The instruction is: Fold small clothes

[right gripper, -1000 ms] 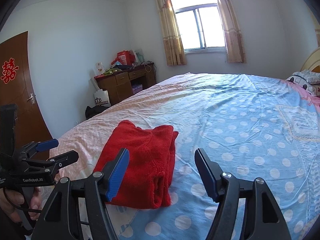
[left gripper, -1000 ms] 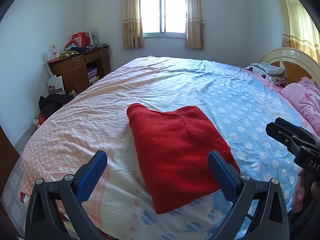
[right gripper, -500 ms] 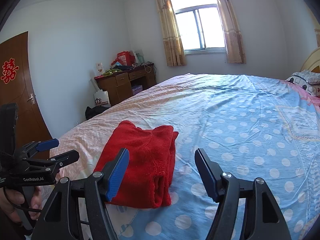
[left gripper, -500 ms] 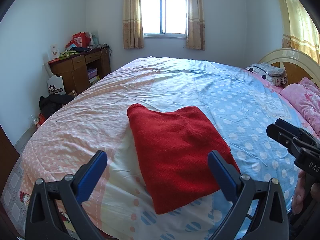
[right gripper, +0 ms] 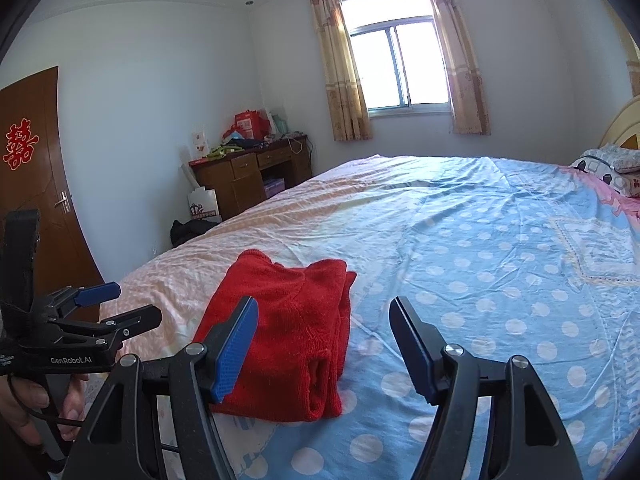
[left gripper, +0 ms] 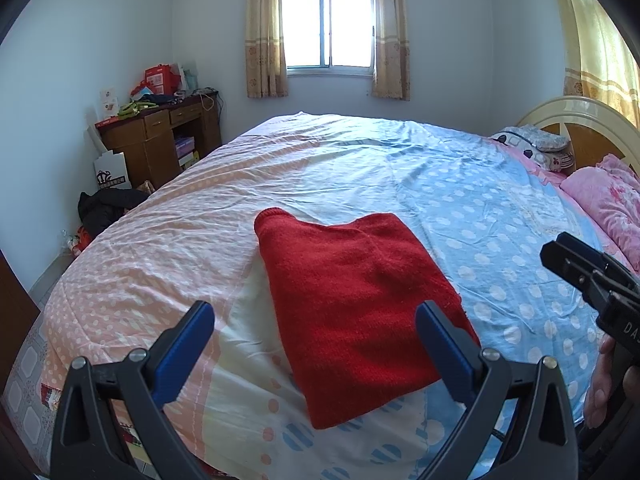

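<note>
My left claw [left gripper: 316,340] is spread wide, holding nothing; my right claw [right gripper: 324,344] likewise. The folded red knit sweater [left gripper: 352,304] lies just ahead of both on the polka-dot bedsheet [left gripper: 460,200], untouched.

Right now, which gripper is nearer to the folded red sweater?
Left, narrowly. The left gripper hovers open above the folded red sweater's near edge; the right gripper hovers open beside its right edge.
</note>
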`<state>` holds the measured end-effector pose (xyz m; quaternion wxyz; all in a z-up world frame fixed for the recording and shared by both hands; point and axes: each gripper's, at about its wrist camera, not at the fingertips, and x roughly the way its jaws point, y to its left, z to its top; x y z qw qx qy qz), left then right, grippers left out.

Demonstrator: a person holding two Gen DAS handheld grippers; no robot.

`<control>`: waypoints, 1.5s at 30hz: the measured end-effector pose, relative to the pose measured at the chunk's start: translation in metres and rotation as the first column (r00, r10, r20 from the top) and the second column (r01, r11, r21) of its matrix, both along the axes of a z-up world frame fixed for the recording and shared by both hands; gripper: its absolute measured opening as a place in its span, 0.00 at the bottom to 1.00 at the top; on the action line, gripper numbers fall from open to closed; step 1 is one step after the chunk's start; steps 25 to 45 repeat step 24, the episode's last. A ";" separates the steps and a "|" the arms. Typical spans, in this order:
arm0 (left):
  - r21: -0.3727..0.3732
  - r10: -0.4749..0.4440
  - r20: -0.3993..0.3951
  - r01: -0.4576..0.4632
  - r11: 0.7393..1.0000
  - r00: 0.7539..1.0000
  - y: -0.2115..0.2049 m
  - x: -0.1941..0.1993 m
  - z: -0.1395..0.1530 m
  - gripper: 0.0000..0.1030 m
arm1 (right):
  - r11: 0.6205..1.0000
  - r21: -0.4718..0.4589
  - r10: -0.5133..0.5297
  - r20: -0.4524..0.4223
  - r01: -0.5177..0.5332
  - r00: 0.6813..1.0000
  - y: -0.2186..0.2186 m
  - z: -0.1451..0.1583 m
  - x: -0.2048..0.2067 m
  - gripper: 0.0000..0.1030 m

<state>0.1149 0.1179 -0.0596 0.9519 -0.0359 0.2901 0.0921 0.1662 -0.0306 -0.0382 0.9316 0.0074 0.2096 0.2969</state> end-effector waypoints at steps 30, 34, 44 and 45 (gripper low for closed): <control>-0.017 0.059 0.076 -0.058 0.998 0.995 0.024 -0.007 0.013 1.00 | 0.999 0.039 -0.014 0.093 0.010 0.996 -0.007 0.016 -0.012 0.75; -0.017 0.059 0.076 -0.058 0.998 0.995 0.024 -0.007 0.013 1.00 | 0.999 0.039 -0.014 0.093 0.010 0.996 -0.007 0.016 -0.012 0.75; -0.017 0.059 0.076 -0.058 0.998 0.995 0.024 -0.007 0.013 1.00 | 0.999 0.039 -0.014 0.093 0.010 0.996 -0.007 0.016 -0.012 0.75; -0.017 0.059 0.076 -0.058 0.998 0.995 0.024 -0.007 0.013 1.00 | 0.999 0.039 -0.014 0.093 0.010 0.996 -0.007 0.016 -0.012 0.75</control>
